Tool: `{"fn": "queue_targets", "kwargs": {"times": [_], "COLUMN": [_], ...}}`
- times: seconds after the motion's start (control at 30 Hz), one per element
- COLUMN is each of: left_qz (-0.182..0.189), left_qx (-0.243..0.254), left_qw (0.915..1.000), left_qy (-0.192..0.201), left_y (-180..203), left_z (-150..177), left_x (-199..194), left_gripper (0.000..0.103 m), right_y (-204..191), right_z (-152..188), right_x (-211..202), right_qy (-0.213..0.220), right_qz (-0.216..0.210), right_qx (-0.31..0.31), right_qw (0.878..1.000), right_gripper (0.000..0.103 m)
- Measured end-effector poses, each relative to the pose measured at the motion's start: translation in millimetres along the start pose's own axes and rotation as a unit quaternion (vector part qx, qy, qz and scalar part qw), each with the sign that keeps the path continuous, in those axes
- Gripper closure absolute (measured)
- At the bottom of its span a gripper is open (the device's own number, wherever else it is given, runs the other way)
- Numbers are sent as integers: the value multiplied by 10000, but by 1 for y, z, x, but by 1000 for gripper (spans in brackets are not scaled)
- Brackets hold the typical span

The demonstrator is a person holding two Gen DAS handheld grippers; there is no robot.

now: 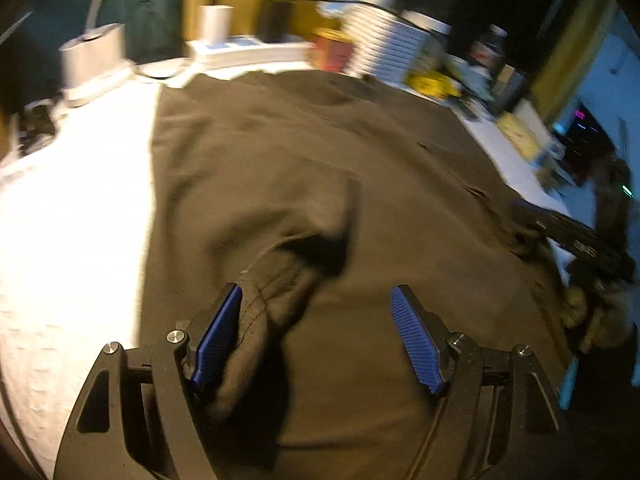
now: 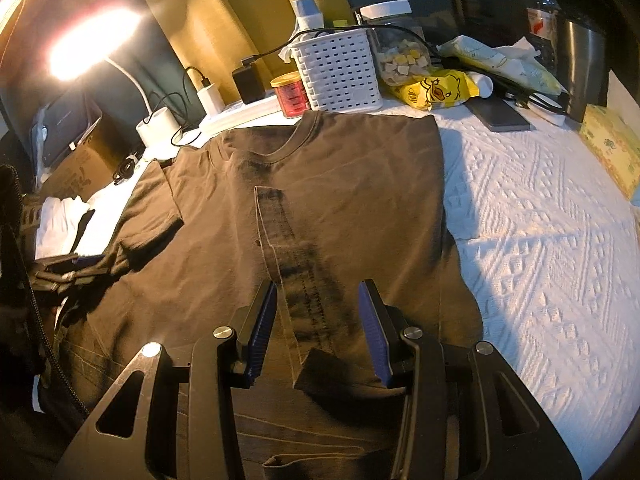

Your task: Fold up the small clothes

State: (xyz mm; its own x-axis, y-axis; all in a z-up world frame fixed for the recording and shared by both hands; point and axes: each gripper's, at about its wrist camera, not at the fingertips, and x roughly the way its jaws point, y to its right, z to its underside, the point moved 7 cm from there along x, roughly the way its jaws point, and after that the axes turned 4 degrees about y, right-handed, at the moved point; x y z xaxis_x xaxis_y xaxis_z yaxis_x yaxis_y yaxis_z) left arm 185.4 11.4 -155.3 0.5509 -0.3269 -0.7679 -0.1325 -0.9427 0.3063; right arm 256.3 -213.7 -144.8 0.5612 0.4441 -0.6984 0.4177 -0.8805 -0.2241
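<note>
A dark brown T-shirt [image 2: 340,184] lies flat on a white textured cloth [image 2: 540,240], collar toward the far side, its right side folded in over the body. My right gripper [image 2: 318,296] is open just above the shirt's lower middle, over the folded edge. My left gripper [image 1: 316,300] is open at the shirt's left sleeve [image 1: 276,276]; the sleeve hem lies against its left finger [image 1: 220,332]. In the right wrist view the left gripper [image 2: 68,266] shows at the left sleeve [image 2: 148,208]. The left wrist view is motion-blurred.
Along the far edge stand a white basket [image 2: 340,72], a red can [image 2: 290,94], a jar [image 2: 394,44], a yellow duck bag [image 2: 436,90], a phone [image 2: 498,114], a bottle [image 2: 542,12], chargers and a lit lamp [image 2: 92,40]. Folded white clothes [image 2: 60,220] lie at left.
</note>
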Motion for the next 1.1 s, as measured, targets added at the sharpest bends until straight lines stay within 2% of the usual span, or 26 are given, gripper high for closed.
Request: {"fn": "queue_targets", "kwargs": {"times": [0.07, 0.13, 0.17, 0.27, 0.4, 0.53, 0.67, 0.77, 0.87, 1.0, 1.1], "left_qz": [202, 174, 78, -585, -791, -309, 220, 426, 400, -75, -97], "left_qx": [104, 174, 178, 266, 149, 163, 468, 680, 762, 791, 695], "left_qw": [9997, 9997, 9998, 9972, 9965, 9994, 9982, 9964, 9963, 9968, 9975], "left_qy": [-42, 44, 111, 389, 217, -68, -303, -290, -81, 129, 81], "left_y": [11, 14, 11, -10, -34, -17, 20, 39, 48, 36, 26], "left_z": [3, 0, -3, -13, -9, 6, 18, 15, 1, -19, -26], "left_x": [-5, -13, -18, -31, -19, -7, 1, -1, -2, 8, 24], "left_gripper": [27, 27, 27, 27, 27, 27, 27, 27, 27, 27, 27], "right_y": [-1, -2, -2, -3, -4, -6, -4, -5, -7, -8, -7], "right_z": [0, 0, 1, 1, 1, 2, 2, 3, 4, 7, 9], "right_x": [0, 0, 0, 0, 0, -1, 0, 0, 0, 1, 3], "right_qy": [0, -5, -9, -8, -4, 1, -5, -13, -22, -65, -105], "right_qz": [-7, -1, 1, 1, -7, -6, 6, -16, -52, -77, -85], "right_qx": [-15, -25, -32, -29, -34, -32, -5, -39, -76, -78, -67], "right_qw": [10000, 10000, 10000, 10000, 10000, 10000, 10000, 10000, 10000, 9999, 9999], "right_gripper": [58, 58, 58, 58, 58, 58, 58, 58, 58, 58, 58]}}
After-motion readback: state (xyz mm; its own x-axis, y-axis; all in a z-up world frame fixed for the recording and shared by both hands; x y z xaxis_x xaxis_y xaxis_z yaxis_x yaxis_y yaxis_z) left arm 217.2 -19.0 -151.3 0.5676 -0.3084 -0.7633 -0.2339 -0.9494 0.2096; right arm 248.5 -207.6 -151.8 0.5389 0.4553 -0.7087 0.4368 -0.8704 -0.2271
